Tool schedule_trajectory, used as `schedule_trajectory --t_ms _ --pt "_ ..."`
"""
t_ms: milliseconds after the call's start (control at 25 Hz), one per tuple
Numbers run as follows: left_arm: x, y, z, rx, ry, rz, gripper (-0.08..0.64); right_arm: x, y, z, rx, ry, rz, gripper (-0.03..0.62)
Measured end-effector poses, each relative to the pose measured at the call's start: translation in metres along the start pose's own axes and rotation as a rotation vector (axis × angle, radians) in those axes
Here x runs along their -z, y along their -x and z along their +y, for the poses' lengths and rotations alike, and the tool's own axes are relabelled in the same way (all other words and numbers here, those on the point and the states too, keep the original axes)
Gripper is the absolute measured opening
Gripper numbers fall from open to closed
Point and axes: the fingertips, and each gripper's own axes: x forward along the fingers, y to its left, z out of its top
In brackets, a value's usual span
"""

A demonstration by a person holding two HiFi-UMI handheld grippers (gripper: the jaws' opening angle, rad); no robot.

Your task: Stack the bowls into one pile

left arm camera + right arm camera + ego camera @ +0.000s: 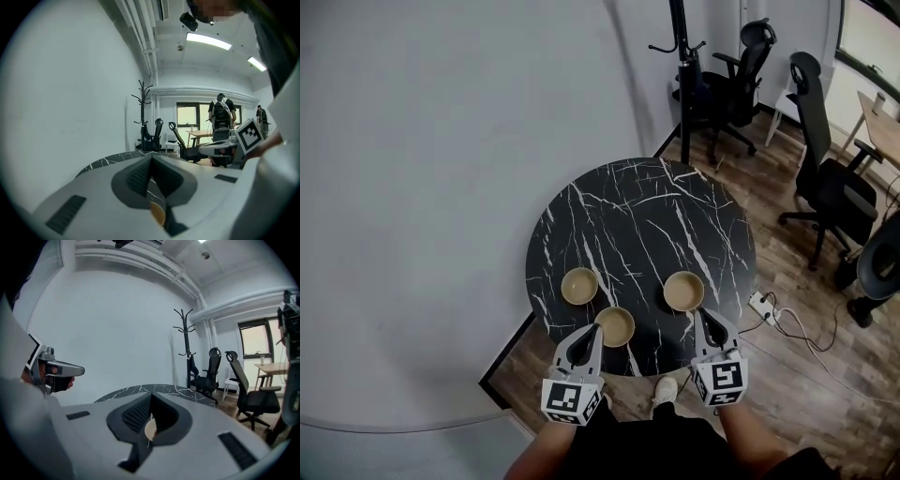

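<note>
Three tan bowls sit apart on the near half of a round black marble table (647,211): one at the left (579,286), one at the near middle (615,326), one at the right (683,292). My left gripper (597,330) is shut and empty, its tips at the near-left rim of the middle bowl. My right gripper (701,316) is also shut and empty, just near-right of the right bowl. In the left gripper view the shut gripper (151,161) hides all but a sliver of bowl (158,213). The right gripper view likewise shows a shut gripper (151,399) over a bowl sliver (150,430).
A grey wall runs close along the table's left. A coat stand (682,56) and office chairs (830,178) stand beyond and to the right. A power strip (761,303) with a cable lies on the wood floor by the table. A person with a backpack (221,112) stands far off.
</note>
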Motion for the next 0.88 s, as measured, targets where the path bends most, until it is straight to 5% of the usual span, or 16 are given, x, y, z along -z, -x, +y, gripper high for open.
schedule_trajectory --t_ms 640,880 --pt "0.026 -0.052 0.045 0.218 -0.029 0.098 0.012 0.063 -0.053 -0.026 0.21 0.019 0.217 0.011" --pt "0.052 -0.056 0.062 0.216 0.038 0.154 0.012 0.102 -0.072 -0.043 0.266 -0.045 0.338 0.123"
